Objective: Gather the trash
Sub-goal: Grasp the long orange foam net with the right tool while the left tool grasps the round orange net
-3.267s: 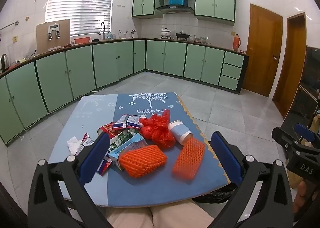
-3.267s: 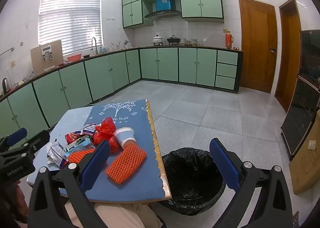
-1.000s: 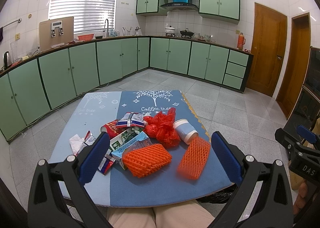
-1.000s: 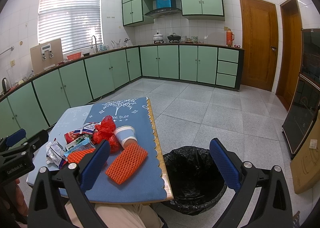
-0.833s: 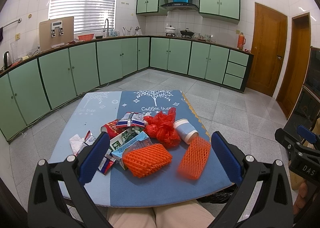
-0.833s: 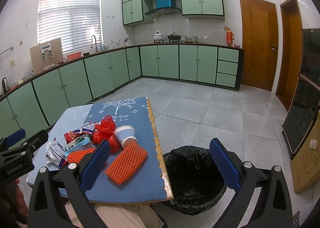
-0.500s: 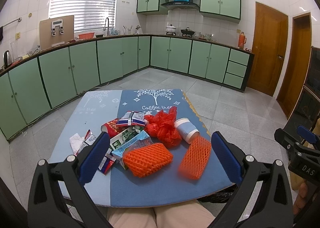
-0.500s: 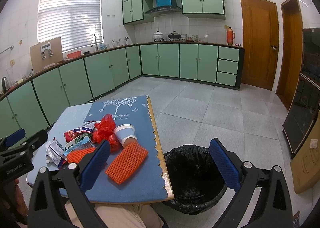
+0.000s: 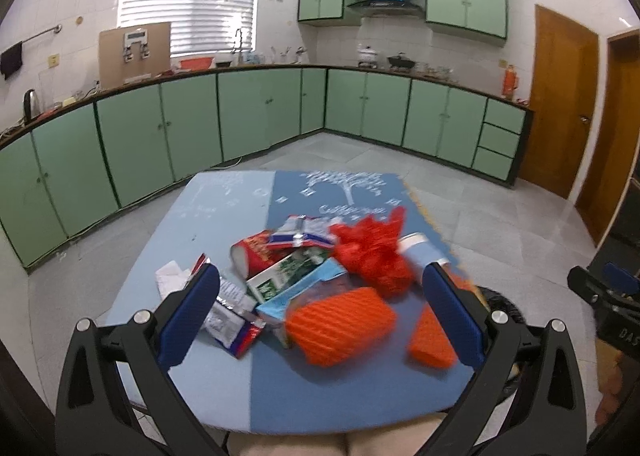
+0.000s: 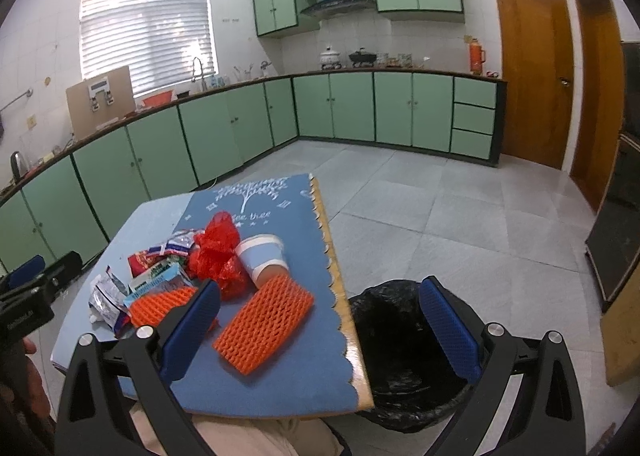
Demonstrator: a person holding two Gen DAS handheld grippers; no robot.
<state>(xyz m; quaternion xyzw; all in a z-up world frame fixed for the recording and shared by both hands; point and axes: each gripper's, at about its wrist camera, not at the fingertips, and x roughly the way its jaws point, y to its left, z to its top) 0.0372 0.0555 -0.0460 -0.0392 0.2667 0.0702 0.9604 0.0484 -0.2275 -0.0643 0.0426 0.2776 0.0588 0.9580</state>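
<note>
— Left gripper [image 9: 320, 308]?
— Held above the near edge of the desk [image 9: 224, 216], jaws spread wide, gripping nothing, touching nothing. Framed the heap of trash between blue pads [image 9: 188, 310].

— And the right gripper [image 10: 320, 320]?
— Likewise gaping wide and empty. Hung over the desk's right corner, one pad over the blue mat [image 10: 280, 368], the other over the black bin [image 10: 400, 336].

— Where was the trash?
— Piled mid-desk. Orange foam net [image 10: 266, 322] nearest the bin side, lying flat on the mat. Second orange net [image 9: 340, 326] just left of it, resting against a blue carton [image 9: 296, 292]. Behind those, a crumpled red bag [image 9: 372, 252] touching a tipped paper cup [image 10: 262, 256]. Red snack packet [image 9: 256, 252] and a striped wrapper [image 9: 302, 232] farther back; silver wrappers [image 9: 228, 316] at the left fringe.

— The bin?
— On the floor, just beside the desk's right edge, lined with a black bag, mouth open.
</note>
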